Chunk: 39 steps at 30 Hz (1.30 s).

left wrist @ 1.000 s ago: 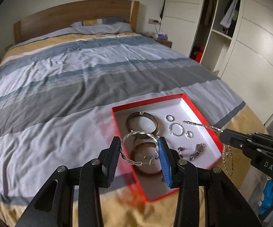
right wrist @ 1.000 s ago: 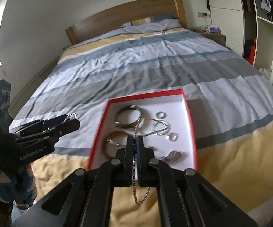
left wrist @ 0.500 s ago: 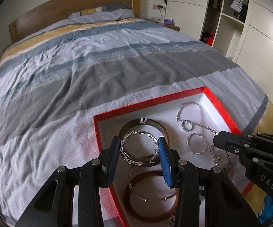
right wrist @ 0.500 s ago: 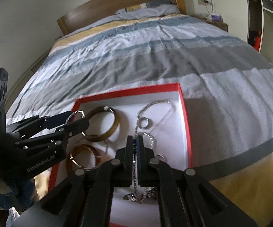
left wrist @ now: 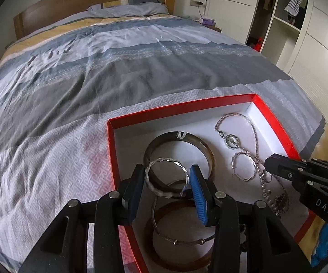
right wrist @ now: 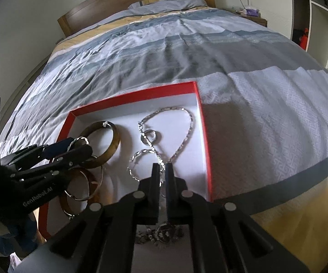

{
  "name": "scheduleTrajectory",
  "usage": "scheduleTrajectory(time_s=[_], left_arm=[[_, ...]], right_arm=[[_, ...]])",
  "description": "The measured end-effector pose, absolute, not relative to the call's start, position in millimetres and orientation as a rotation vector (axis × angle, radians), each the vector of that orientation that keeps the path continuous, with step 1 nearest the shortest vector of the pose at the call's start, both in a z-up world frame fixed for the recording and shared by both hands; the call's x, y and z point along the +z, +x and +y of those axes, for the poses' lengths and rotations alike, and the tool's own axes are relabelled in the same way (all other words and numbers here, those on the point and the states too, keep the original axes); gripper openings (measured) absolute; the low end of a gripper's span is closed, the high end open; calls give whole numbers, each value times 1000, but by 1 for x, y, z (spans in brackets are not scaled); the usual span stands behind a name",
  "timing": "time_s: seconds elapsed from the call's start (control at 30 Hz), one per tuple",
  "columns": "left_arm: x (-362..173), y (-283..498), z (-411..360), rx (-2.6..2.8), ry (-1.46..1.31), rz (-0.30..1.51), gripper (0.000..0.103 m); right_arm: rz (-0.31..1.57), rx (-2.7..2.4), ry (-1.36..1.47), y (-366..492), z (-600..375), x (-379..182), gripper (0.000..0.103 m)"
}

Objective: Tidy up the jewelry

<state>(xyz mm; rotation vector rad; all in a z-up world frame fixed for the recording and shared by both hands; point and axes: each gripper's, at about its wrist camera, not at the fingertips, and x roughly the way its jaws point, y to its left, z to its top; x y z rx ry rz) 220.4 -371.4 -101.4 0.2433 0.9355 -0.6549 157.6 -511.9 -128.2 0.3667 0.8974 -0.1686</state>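
A striped bed (left wrist: 100, 72) carries the red box (right wrist: 203, 136), its near edge cut off by the fingers. Inside it lie two brown bangles, one (left wrist: 207, 152) partly hidden. The left gripper (left wrist: 167, 183) holds a twisted silver bracelet (left wrist: 164, 160) over the box. The right gripper (right wrist: 162, 170) stands nearly closed, its jaws just parting, with the chain necklace (right wrist: 186, 134) running between them, its lower end hidden.
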Motion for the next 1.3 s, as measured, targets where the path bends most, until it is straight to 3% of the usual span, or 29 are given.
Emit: scheduleTrajectory(time_s=[0.07, 0.2, 0.37, 0.57, 0.63, 0.87, 1.03, 1.3], left_arm=[[-99, 219, -371, -660, 242, 936, 45], [-92, 213, -368, -663, 237, 927, 53], [-75, 200, -353, -654, 213, 917, 54], [-40, 175, -311, -575, 171, 882, 71], [-26, 162, -291, -541, 167, 867, 76], [14, 117, -227, -444, 169, 795, 95], [35, 88, -185, -395, 157, 748, 102], [59, 52, -122, -326, 127, 701, 102]], right_arm=[[896, -172, 366, 155, -512, -127, 10], [882, -176, 362, 147, -511, -119, 27], [865, -181, 352, 131, -504, -102, 27], [821, -190, 353, 108, -485, -72, 29], [809, -189, 343, 99, -472, -62, 36], [769, -145, 315, 71, -414, -30, 45], [736, -127, 277, 50, -371, -8, 54], [707, -121, 248, 23, -319, 13, 63]])
